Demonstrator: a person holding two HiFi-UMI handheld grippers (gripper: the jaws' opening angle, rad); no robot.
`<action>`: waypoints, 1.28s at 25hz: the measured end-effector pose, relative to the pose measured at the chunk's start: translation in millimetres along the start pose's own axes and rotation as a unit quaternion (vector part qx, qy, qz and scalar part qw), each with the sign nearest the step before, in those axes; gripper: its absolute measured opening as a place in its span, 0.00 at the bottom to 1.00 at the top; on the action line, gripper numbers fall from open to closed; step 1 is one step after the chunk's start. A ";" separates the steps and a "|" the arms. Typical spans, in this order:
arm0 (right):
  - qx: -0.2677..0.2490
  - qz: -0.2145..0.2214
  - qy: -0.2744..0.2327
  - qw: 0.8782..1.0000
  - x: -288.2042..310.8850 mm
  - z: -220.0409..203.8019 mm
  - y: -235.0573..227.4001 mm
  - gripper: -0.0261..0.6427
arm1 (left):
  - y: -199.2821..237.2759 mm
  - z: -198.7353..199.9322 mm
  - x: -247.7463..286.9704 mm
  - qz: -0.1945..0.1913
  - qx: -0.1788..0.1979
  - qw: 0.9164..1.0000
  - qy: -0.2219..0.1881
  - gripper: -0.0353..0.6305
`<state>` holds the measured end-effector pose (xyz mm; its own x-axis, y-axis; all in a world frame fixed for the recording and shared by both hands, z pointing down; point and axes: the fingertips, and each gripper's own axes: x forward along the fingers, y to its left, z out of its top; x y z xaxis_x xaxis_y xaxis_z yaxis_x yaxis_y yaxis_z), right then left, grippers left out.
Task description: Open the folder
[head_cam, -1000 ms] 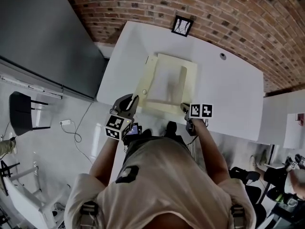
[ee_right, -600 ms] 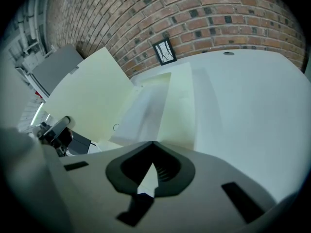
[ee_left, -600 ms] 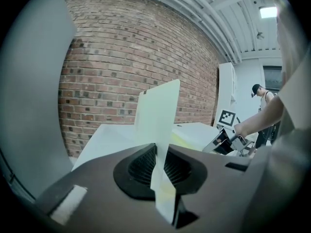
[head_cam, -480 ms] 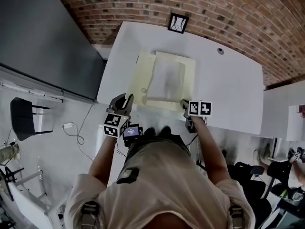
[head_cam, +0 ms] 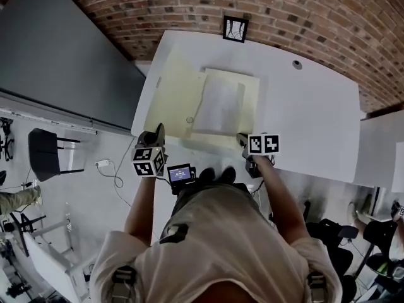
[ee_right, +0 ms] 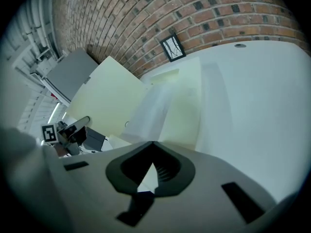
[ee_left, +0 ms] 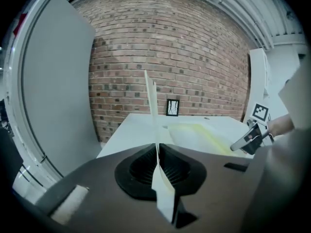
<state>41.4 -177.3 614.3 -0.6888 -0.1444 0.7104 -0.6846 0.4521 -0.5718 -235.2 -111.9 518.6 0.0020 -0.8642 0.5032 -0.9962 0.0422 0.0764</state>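
Opening the folder (head_cam: 222,106) on the white table (head_cam: 315,112) looks nearly finished: the left gripper (head_cam: 156,133) is clenched on the cover (head_cam: 169,100), spread out to the left, and the right gripper (head_cam: 242,138) pinches the folder's near corner. Next, I think, lay the cover flat and release.

folder cover (head_cam: 169,100) blocks left, tabletop (head_cam: 312,115) free right

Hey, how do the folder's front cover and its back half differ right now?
The front cover is raised, slanting out to the left; the back half lies flat on the table. The front cover holds no paper; the back half carries a white sheet. The left gripper pinches the front cover, the right gripper the back half. Both are pale yellow.
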 end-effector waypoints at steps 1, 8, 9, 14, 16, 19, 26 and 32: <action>-0.003 0.005 0.003 1.000 -0.3 -0.2 -0.1 0.05 | 3.4 -1.3 0.4 0.011 -0.006 1.000 0.004 0.07; -0.022 0.031 0.016 0.999 -3.4 -0.8 -3.2 0.05 | -0.9 -6.2 6.7 0.062 0.023 0.997 0.031 0.08; -0.026 0.033 0.019 0.999 -3.1 -0.8 -2.1 0.05 | -1.0 -5.8 6.7 0.067 0.025 0.997 0.034 0.08; -0.036 0.036 0.031 0.998 -1.9 -1.1 -0.6 0.05 | 6.3 -10.9 5.9 0.082 0.016 0.996 0.044 0.08; -0.036 0.034 0.032 0.998 -0.5 -2.3 -0.5 0.05 | 11.5 -12.6 6.0 0.083 0.013 0.995 0.047 0.08; -0.031 0.035 0.032 0.998 0.2 -2.1 1.6 0.05 | 20.5 -13.3 6.3 0.082 0.004 0.995 0.048 0.09; -0.019 0.017 0.031 0.999 0.6 4.2 -0.8 0.05 | 44.2 -20.5 14.9 0.055 -0.028 0.997 0.043 0.10; 0.009 -0.023 0.041 0.999 1.6 -4.2 -4.4 0.05 | 61.6 -43.9 20.0 0.023 -0.049 0.997 0.049 0.13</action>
<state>44.4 -175.8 619.7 -0.6351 -0.0914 0.7670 -0.7197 0.4306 -0.5446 -292.7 -104.6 571.2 -0.0310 -0.8073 0.5893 -0.9823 0.1337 0.1315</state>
